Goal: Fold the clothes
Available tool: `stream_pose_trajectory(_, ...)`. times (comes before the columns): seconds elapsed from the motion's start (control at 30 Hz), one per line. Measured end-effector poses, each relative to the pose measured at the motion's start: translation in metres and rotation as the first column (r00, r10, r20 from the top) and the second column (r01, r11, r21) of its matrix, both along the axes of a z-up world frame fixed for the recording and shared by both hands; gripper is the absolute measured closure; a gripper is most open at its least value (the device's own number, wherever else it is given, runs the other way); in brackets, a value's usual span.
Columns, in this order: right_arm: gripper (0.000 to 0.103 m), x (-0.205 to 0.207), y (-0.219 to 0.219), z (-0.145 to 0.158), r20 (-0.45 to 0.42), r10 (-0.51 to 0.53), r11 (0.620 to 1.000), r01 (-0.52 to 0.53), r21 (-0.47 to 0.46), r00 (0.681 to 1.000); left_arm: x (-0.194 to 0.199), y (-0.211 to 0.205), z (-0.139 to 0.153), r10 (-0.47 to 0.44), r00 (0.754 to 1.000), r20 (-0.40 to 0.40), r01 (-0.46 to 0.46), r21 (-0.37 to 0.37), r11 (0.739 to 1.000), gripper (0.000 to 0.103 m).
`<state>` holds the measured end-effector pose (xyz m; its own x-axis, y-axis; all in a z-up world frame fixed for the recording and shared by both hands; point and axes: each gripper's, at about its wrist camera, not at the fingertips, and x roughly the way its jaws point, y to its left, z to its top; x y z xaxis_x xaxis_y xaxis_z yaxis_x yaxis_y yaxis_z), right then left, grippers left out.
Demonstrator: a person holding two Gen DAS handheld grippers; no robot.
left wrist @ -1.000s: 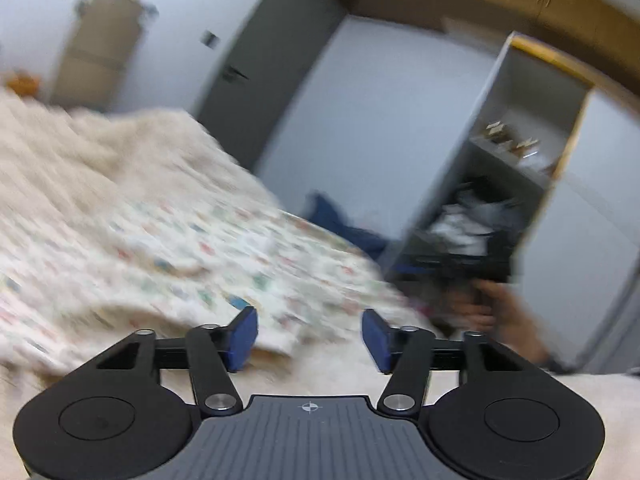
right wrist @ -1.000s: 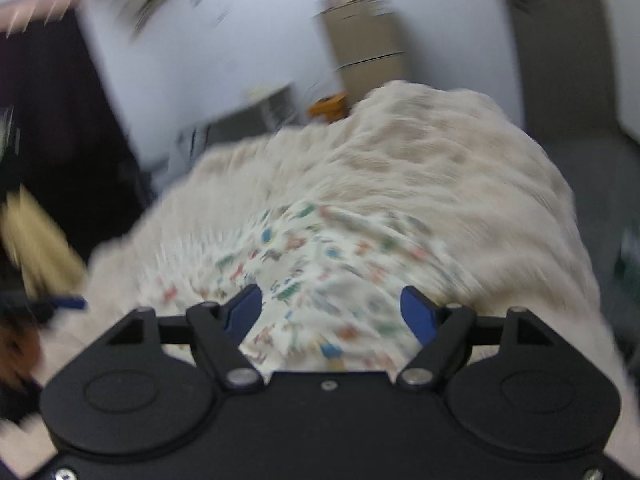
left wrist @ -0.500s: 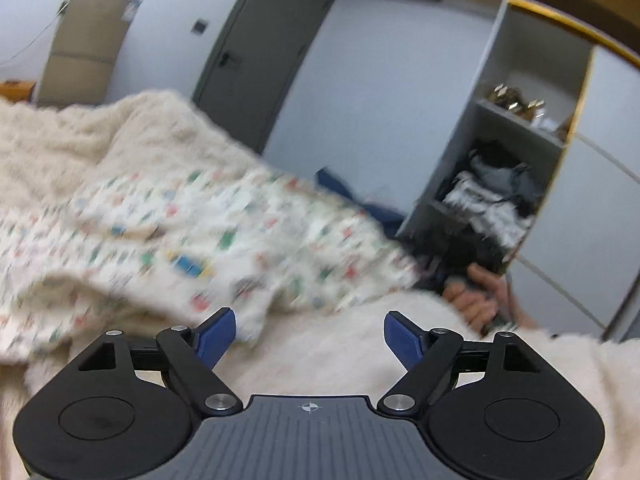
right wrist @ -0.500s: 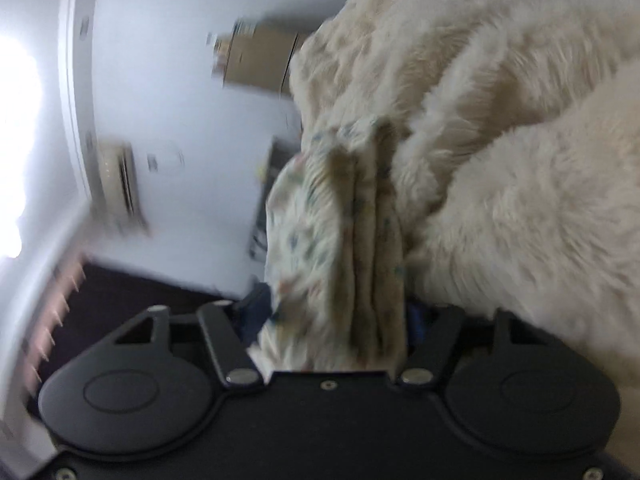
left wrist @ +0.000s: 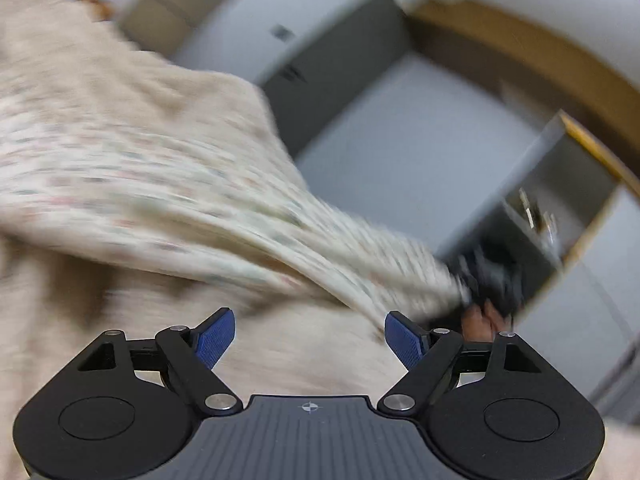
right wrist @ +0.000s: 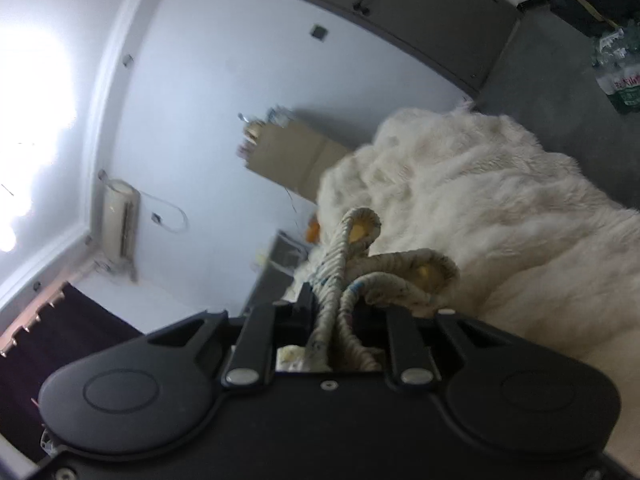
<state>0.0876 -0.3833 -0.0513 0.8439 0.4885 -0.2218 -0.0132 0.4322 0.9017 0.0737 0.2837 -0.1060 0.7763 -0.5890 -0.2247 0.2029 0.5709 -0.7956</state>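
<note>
The right tongs (right wrist: 340,312) are closing on bunched printed cloth (right wrist: 360,276) over the fluffy blanket (right wrist: 500,220), while the left tongs (left wrist: 310,338) stand spread and empty.

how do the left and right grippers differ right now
The left gripper is wide open with nothing between its blue pads; the right gripper is closing on a bunched fold of the printed garment. Both hover over the fluffy cream blanket.
</note>
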Motion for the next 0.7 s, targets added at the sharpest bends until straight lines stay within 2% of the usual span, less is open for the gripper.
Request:
stream_pose_trajectory(0.03,0.077,0.005,-0.003,-0.009,-0.042,0.010,1.000,-0.010,0.011,0.999,-0.002,0.020,-0.012,0.089,0.995,-0.044,-0.091,-0.038,0.995,0.024)
stream_pose_trajectory(0.07,0.069,0.010,-0.006,-0.018,-0.084,0.020,1.000,-0.019,0.022,0.996,-0.005,0.040,-0.024,0.176,0.980,-0.091,-0.183,-0.072,0.981,0.024)
stream_pose_trajectory(0.1,0.065,0.009,-0.007,-0.028,-0.124,0.011,1.000,-0.007,0.027,0.992,-0.007,0.060,-0.037,0.259,0.956,-0.140,-0.274,-0.101,0.956,0.024)
stream_pose_trajectory(0.17,0.046,-0.002,-0.006,-0.046,-0.161,-0.008,0.999,0.017,0.051,0.987,-0.011,0.100,-0.061,0.410,0.879,-0.244,-0.451,-0.144,0.881,0.024)
stream_pose_trajectory(0.27,0.043,-0.017,-0.004,-0.059,-0.162,-0.009,0.998,0.020,0.065,0.987,-0.009,0.121,-0.101,0.423,0.857,-0.294,-0.506,-0.334,0.795,0.024)
stream_pose_trajectory(0.3,0.043,-0.020,-0.001,-0.061,-0.149,-0.011,0.997,0.022,0.071,0.989,-0.004,0.124,-0.107,0.420,0.861,-0.288,-0.504,-0.371,0.780,0.024)
stream_pose_trajectory(0.33,0.041,-0.022,0.001,-0.062,-0.135,-0.013,0.997,0.023,0.077,0.991,0.002,0.125,-0.112,0.417,0.865,-0.279,-0.499,-0.405,0.766,0.024)
stream_pose_trajectory(0.4,0.040,-0.020,0.004,-0.062,-0.123,-0.016,0.998,0.024,0.057,0.992,0.011,0.130,-0.112,0.446,0.845,-0.296,-0.533,-0.393,0.750,0.024)
stream_pose_trajectory(0.5,0.048,-0.017,0.006,-0.062,-0.107,-0.031,0.999,0.035,0.040,0.994,0.033,0.137,-0.108,0.484,0.830,-0.277,-0.557,-0.390,0.733,0.025)
stream_pose_trajectory(0.53,0.052,-0.017,0.006,-0.062,-0.106,-0.035,0.998,0.040,0.047,0.994,0.047,0.139,-0.107,0.507,0.815,-0.282,-0.580,-0.381,0.720,0.025)
stream_pose_trajectory(0.57,0.053,-0.018,0.007,-0.063,-0.104,-0.039,0.997,0.045,0.055,0.994,0.061,0.140,-0.106,0.521,0.801,-0.294,-0.598,-0.358,0.717,0.025)
stream_pose_trajectory(0.67,0.050,-0.023,0.012,-0.064,-0.095,-0.039,0.997,0.045,0.058,0.995,0.097,0.138,-0.101,0.544,0.767,-0.340,-0.636,-0.299,0.711,0.025)
stream_pose_trajectory(0.7,0.050,-0.023,0.014,-0.064,-0.087,-0.044,0.997,0.049,0.055,0.995,0.106,0.137,-0.101,0.548,0.763,-0.343,-0.642,-0.297,0.707,0.026)
